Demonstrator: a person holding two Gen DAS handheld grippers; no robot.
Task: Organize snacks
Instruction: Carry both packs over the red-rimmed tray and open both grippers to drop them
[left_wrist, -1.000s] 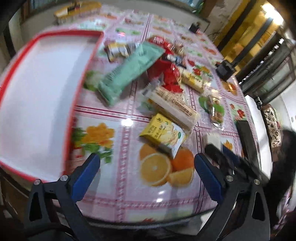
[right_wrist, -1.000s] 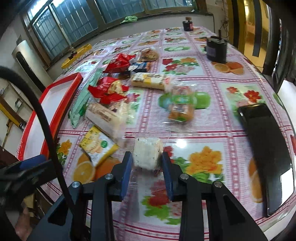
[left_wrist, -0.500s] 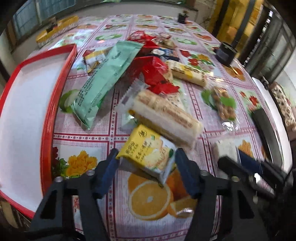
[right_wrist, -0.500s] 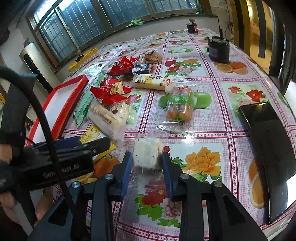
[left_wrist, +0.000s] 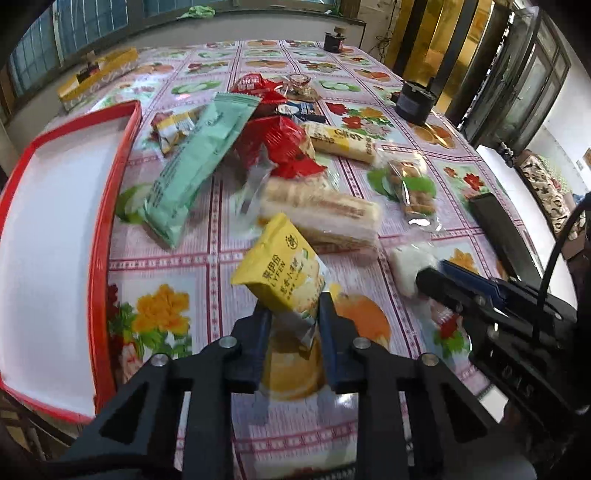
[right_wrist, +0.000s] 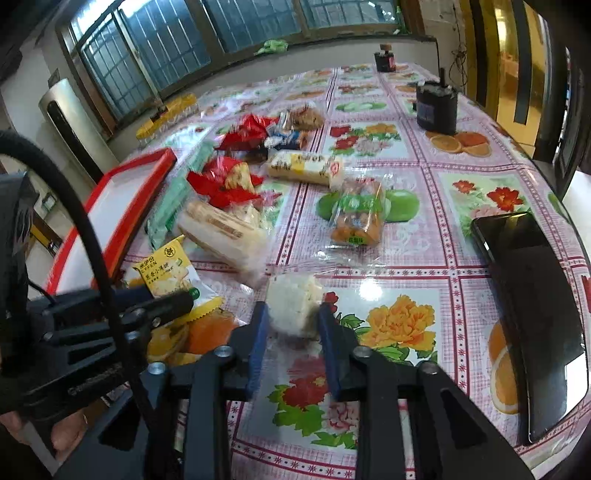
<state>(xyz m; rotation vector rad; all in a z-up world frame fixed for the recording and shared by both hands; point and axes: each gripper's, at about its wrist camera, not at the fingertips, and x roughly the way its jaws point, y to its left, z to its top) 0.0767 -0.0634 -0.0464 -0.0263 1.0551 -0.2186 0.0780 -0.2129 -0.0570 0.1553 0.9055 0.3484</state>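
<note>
Snacks are lying scattered over a flowered tablecloth (right_wrist: 436, 184), just beside a red-rimmed white tray (left_wrist: 99, 236). Left tongs (left_wrist: 295, 317) are clamping the lower end of a yellow cracker packet (left_wrist: 280, 273), which is tilting up off the cloth with its top leaning toward the pile. Right tongs (right_wrist: 290, 314) are pinching a white rice cake (right_wrist: 291, 302) in a clear wrapper, with the wrapper's far edge lying on the cloth. Behind the yellow packet a long pale biscuit pack (left_wrist: 325, 218) is resting, with a green pouch (left_wrist: 199, 162) stretching toward the tray and red bags (left_wrist: 280, 144) piling up between them. A clear bag of orange snacks (right_wrist: 356, 218) is sitting over a printed green apple, and a black phone (right_wrist: 528, 295) is lying near the table's right edge.
</note>
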